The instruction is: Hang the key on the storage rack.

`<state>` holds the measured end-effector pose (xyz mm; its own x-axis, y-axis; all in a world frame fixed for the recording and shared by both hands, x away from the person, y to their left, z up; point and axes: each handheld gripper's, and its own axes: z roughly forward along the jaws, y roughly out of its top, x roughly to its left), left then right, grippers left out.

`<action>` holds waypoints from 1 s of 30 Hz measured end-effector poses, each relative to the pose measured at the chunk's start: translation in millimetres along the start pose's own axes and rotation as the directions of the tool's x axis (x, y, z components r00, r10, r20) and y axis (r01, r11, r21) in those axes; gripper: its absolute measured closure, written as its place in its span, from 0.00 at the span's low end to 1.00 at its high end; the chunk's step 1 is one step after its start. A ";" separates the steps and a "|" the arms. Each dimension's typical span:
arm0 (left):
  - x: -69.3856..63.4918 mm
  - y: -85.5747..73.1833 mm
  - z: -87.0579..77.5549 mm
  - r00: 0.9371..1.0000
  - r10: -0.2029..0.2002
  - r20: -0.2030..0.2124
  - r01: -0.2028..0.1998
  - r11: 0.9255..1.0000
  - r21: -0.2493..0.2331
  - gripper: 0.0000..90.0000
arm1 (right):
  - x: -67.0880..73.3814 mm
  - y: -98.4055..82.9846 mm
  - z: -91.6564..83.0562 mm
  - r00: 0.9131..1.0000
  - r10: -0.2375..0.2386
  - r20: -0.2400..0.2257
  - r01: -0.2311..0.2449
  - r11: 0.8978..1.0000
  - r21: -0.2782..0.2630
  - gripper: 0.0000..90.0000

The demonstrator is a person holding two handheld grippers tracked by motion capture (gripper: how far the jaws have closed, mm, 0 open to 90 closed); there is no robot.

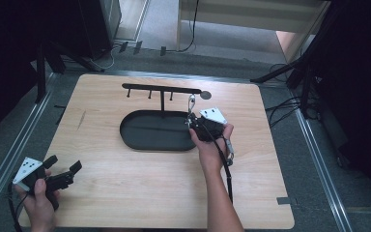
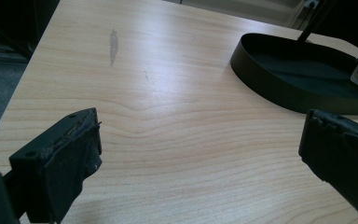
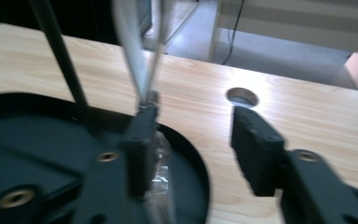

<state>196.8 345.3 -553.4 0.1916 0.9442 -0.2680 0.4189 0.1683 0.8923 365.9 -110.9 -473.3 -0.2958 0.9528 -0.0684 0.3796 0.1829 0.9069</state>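
Hanging by the right end of the black rack (image 1: 162, 90), a silver carabiner (image 1: 192, 102) dangles over the right rim of the oval black tray (image 1: 140, 137). Just below it the right gripper (image 1: 196, 124) points up the table from an outstretched forearm, its jaws half apart. Its own view shows the carabiner (image 3: 135, 56) as a pale metal loop against the left pad (image 3: 142, 135), the other pad clear of it. Resting at the near left corner, the left gripper (image 1: 64, 166) gapes wide and holds nothing.
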 end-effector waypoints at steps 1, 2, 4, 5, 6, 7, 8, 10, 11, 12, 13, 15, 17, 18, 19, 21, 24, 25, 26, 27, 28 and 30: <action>0.0 0.0 0.0 1.000 0.000 0.000 0.000 1.000 -0.001 0.00 | -3.0 -1.0 -1.9 1.000 -0.002 0.002 0.002 1.000 0.004 0.46; 0.1 0.0 0.0 1.000 0.002 0.000 -0.002 1.000 -0.001 0.00 | -6.5 -2.0 -3.9 1.000 0.002 0.008 -0.002 1.000 0.006 0.42; 0.0 0.0 0.0 1.000 0.003 -0.001 -0.003 1.000 -0.001 0.00 | -12.7 -3.8 -7.8 1.000 0.028 0.005 -0.028 1.000 0.012 0.36; -0.2 -0.1 0.0 1.000 0.002 -0.002 -0.002 1.000 -0.001 0.00 | -18.0 -5.4 -10.8 0.999 0.046 -0.006 -0.046 0.999 0.009 0.32; -0.3 -0.1 0.0 1.000 0.003 -0.002 -0.003 1.000 -0.001 0.00 | -20.7 -6.5 -12.7 0.998 0.061 -0.014 -0.061 0.998 0.010 0.29; -0.3 0.0 0.0 1.000 0.003 -0.003 -0.003 1.000 -0.001 0.00 | -25.4 -8.4 -16.2 0.997 0.074 -0.018 -0.074 0.997 0.013 0.24; -0.4 -0.1 0.0 1.000 0.003 -0.003 -0.003 1.000 -0.001 0.00 | -28.7 -10.0 -18.9 0.996 0.085 -0.014 -0.085 0.996 0.015 0.20; -0.5 -0.1 0.0 1.000 0.004 -0.003 -0.004 1.000 -0.001 0.00 | -35.3 -13.5 -24.9 0.995 0.101 -0.010 -0.100 0.995 0.024 0.16; -0.5 -0.1 0.0 1.000 0.004 -0.003 -0.004 1.000 0.000 0.00 | -38.6 -15.3 -28.4 0.994 0.109 -0.014 -0.109 0.994 0.027 0.14; -0.6 -0.1 0.0 1.000 0.004 -0.003 -0.004 1.000 -0.001 0.00 | -41.2 -16.7 -31.1 0.993 0.113 -0.017 -0.113 0.993 0.024 0.13; -0.7 -0.1 -0.1 1.000 0.003 -0.003 -0.003 1.000 0.000 0.00 | -45.1 -19.7 -36.1 0.994 0.105 -0.017 -0.105 0.994 0.016 0.07; -0.8 -0.1 0.0 1.000 0.004 -0.003 -0.004 1.000 0.000 0.00 | -51.9 -24.6 -43.4 0.995 0.103 -0.017 -0.103 0.995 0.011 0.00; -1.0 -0.1 0.1 1.000 0.006 -0.005 -0.006 1.000 -0.001 0.00 | -59.3 -30.1 -50.0 0.992 0.116 -0.047 -0.116 0.993 0.010 0.00; -1.0 -0.1 0.1 1.000 0.006 -0.006 -0.006 1.000 -0.001 0.00 | -62.5 -33.0 -52.8 0.993 0.112 -0.047 -0.112 0.994 0.010 0.00; -1.0 -0.1 0.1 1.000 0.006 -0.005 -0.006 1.000 0.000 0.00 | -64.5 -35.1 -54.9 0.993 0.108 -0.046 -0.107 0.994 0.011 0.00; -1.2 -0.2 0.1 1.000 0.007 -0.006 -0.007 1.000 -0.001 0.00 | -71.0 -41.5 -60.6 0.993 0.107 -0.040 -0.106 0.994 0.014 0.00; -1.2 -0.2 0.0 1.000 0.009 -0.003 -0.009 1.000 0.003 0.00 | -79.0 -49.7 -67.5 0.993 0.113 -0.028 -0.113 0.994 0.014 0.00; -1.3 -0.2 0.0 1.000 0.010 -0.004 -0.010 1.000 0.003 0.00 | -81.3 -52.4 -69.8 0.993 0.112 -0.025 -0.111 0.994 0.015 0.00; -1.4 -0.2 0.1 1.000 0.011 -0.004 -0.011 1.000 0.004 0.00 | -83.4 -55.2 -71.7 0.994 0.108 -0.020 -0.107 0.994 0.014 0.00; -1.4 -0.2 0.1 1.000 0.011 -0.005 -0.011 1.000 0.004 0.00 | -84.9 -57.3 -73.1 0.995 0.103 -0.015 -0.103 0.995 0.017 0.00; -1.4 -0.2 0.1 1.000 0.010 -0.006 -0.010 1.000 0.004 0.00 | -87.1 -61.0 -75.4 0.995 0.096 -0.006 -0.096 0.995 0.019 0.00; -1.5 -0.2 0.0 1.000 0.010 -0.007 -0.010 1.000 0.004 0.00 | -90.2 -66.4 -78.4 0.996 0.091 0.003 -0.091 0.996 0.022 0.00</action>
<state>196.4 343.8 -553.2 0.1899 0.9476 -0.2568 0.4203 0.1579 0.8936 298.6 -228.0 -494.8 -0.2571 0.9663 0.0134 0.4245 0.1005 0.8998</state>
